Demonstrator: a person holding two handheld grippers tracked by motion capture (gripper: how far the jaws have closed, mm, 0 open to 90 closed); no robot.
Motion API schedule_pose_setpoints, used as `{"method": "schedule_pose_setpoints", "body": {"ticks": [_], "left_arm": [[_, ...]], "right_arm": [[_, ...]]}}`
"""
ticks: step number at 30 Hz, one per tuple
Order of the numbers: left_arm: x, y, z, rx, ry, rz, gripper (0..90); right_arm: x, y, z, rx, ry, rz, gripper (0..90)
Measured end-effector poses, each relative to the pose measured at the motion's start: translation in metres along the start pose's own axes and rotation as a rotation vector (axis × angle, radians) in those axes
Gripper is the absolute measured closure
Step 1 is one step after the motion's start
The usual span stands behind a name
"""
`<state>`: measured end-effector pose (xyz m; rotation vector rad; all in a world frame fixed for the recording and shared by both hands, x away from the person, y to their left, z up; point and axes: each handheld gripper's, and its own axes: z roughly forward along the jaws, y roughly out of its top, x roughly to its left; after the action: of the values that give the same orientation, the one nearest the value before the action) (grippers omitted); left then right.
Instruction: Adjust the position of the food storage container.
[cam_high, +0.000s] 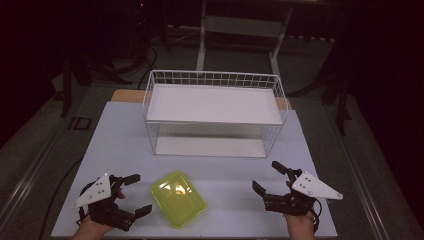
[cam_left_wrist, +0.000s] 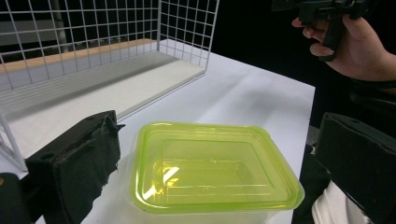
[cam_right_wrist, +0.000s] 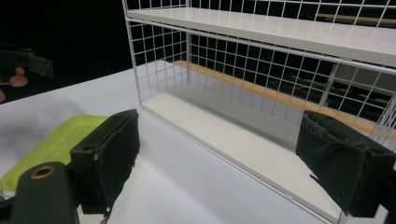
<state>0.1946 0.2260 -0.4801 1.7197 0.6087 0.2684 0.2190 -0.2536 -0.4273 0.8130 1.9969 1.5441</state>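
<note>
The green tray (cam_high: 179, 198) lies on the table (cam_high: 125, 145) in front of the wire shelf (cam_high: 215, 107) in our high view, just beside the left gripper (cam_high: 136, 193) and well apart from the right gripper (cam_high: 268, 176); both spread wide, empty. In our left gripper view, the tray sits between wide jaws, long axis across them. In our right gripper view, the tray lies off left; the jaws face the shelf.

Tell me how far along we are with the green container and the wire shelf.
Nothing looks done: the green container sits on the table in front of the wire shelf, whose two levels are bare. Nothing is in hand: left gripper and right gripper are open, flanking it. Grasping and any placing remain.
</note>
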Motion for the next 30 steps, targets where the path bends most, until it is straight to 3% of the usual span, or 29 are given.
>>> {"method": "schedule_pose_setpoints", "body": {"ticks": [10, 14, 16, 17, 19, 22, 23, 24, 25, 26, 30], "left_arm": [[-0.008, 0.002, 0.005, 0.02, -0.034, 0.025, 0.7], [-0.013, -0.002, 0.011, 0.063, -0.057, 0.028, 0.7], [-0.017, -0.004, 0.013, 0.079, -0.075, 0.031, 2.8], [-0.021, -0.005, 0.017, 0.103, -0.106, 0.035, 7.8], [-0.023, -0.005, 0.019, 0.112, -0.112, 0.045, 9.8], [-0.03, -0.005, 0.024, 0.138, -0.138, 0.053, 28.7], [-0.033, -0.005, 0.026, 0.147, -0.145, 0.054, 28.7], [-0.033, -0.005, 0.026, 0.147, -0.145, 0.054, 34.8], [-0.038, -0.007, 0.03, 0.195, -0.171, 0.07, 44.9], [-0.039, -0.008, 0.031, 0.208, -0.182, 0.075, 50.1], [-0.04, -0.014, 0.033, 0.27, -0.185, 0.096, 70.8]], "right_arm": [[-0.003, 0.004, -0.002, -0.028, 0.001, 0.01, 13.2], [-0.002, 0.005, 0.001, -0.009, 0.026, 0.003, 13.1], [-0.001, 0.005, 0.001, -0.007, 0.022, -0.001, 13.1], [-0.001, 0.005, 0.002, -0.006, 0.03, 0.008, 13.1], [-0.001, 0.005, 0.002, -0.007, 0.033, 0.009, 13.1], [-0.002, 0.005, 0.002, -0.004, 0.035, 0.02, 13.1], [-0.002, 0.004, 0.002, -0.004, 0.038, 0.024, 13.1], [-0.003, 0.004, 0.003, -0.002, 0.04, 0.031, 13.1], [-0.003, 0.003, 0.003, 0.002, 0.043, 0.038, 13.1], [-0.003, 0.003, 0.004, 0.003, 0.045, 0.041, 13.1], [-0.003, 0.003, 0.005, 0.008, 0.053, 0.045, 13.2]]}}
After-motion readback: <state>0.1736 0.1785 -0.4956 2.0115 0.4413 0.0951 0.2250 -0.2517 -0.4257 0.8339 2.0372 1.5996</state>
